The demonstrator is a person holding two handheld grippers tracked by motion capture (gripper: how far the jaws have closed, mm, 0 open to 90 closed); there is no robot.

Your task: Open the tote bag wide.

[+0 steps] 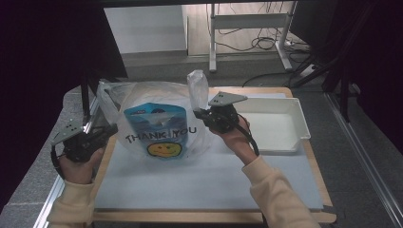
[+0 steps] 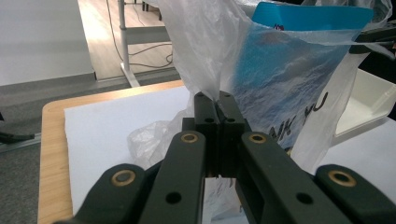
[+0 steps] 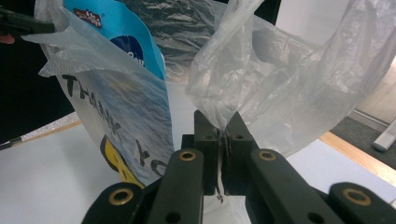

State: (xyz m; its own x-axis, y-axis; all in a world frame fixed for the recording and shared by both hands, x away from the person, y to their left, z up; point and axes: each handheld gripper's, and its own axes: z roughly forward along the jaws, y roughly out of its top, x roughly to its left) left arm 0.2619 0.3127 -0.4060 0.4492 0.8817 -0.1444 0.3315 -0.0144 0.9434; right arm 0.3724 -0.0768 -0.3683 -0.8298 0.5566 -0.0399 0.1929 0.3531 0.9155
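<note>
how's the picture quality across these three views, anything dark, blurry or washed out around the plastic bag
High view: left side and corners fall into near-black shadow, and the plastic bag and white tray look soft but legible. Left gripper view: the left gripper is sharp, with the bag's film bright and slightly washed out. Right gripper view: the right gripper is crisp; the blue pouch is clear, and the upper left background is dark.

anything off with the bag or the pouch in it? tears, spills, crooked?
Nothing stands out. The plastic bag stands on the mat, each handle pinched in a shut gripper: left gripper, right gripper. The blue pouch sits upright inside. No tears or spills visible. The white tray lies square beside it.
</note>
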